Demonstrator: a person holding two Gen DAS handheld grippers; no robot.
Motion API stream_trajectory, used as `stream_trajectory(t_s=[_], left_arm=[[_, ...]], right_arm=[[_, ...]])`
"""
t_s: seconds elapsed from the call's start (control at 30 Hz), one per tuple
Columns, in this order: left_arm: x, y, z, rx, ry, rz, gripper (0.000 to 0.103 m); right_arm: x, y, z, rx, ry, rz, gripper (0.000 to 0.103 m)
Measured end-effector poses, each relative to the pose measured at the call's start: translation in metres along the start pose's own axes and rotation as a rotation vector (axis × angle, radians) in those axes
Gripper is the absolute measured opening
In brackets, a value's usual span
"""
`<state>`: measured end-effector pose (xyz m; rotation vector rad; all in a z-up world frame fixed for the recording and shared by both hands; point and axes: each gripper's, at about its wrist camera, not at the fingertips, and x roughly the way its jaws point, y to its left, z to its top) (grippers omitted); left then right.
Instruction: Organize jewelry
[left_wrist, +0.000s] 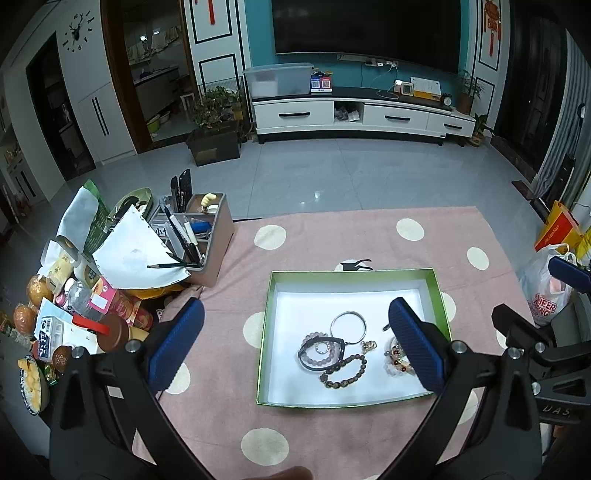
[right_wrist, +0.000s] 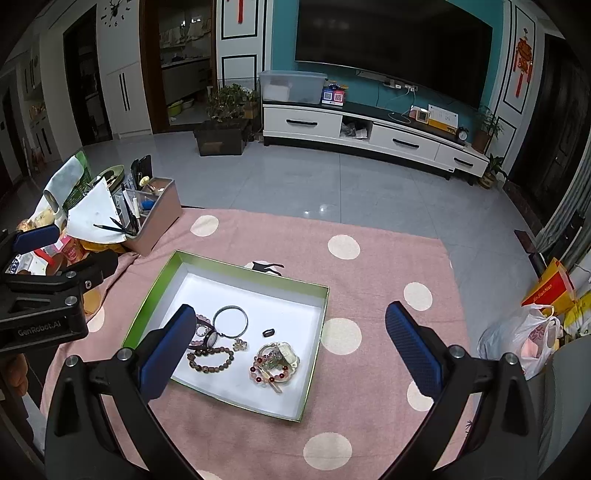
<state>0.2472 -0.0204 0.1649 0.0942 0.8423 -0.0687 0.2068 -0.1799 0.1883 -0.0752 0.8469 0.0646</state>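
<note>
A green-rimmed box with a white floor (left_wrist: 437, 291) (right_wrist: 321, 314) lies on the pink dotted cloth. In it lie a silver bangle (left_wrist: 348, 327) (right_wrist: 230, 321), a black band over pale pink beads (left_wrist: 320, 350), a dark bead bracelet (left_wrist: 344, 372) (right_wrist: 210, 359), a small gold charm (left_wrist: 368, 345) (right_wrist: 240, 345), a small dark ring (right_wrist: 268, 332) and a red and white bead cluster (right_wrist: 274, 363) (left_wrist: 397, 360). My left gripper (left_wrist: 295, 345) is open above the box's near left side. My right gripper (right_wrist: 291, 350) is open above its near right side. Both are empty.
A grey organiser with pens (left_wrist: 201, 236) (right_wrist: 151, 214), papers and snack packets (left_wrist: 85, 295) crowd the table's left. A white plastic bag (right_wrist: 524, 339) and a yellow bag (right_wrist: 550, 284) sit at the right. The table's far edge drops to a tiled floor.
</note>
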Motion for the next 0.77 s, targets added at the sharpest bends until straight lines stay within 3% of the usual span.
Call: stream_trajectory(t_s=[0.77], left_arm=[[0.0101,0.0079,-0.0056,-0.012,0.022,0.024,0.101]], right_arm=[[0.0024,0.0013,-0.0015,0.009,0.001,0.006,0.102]])
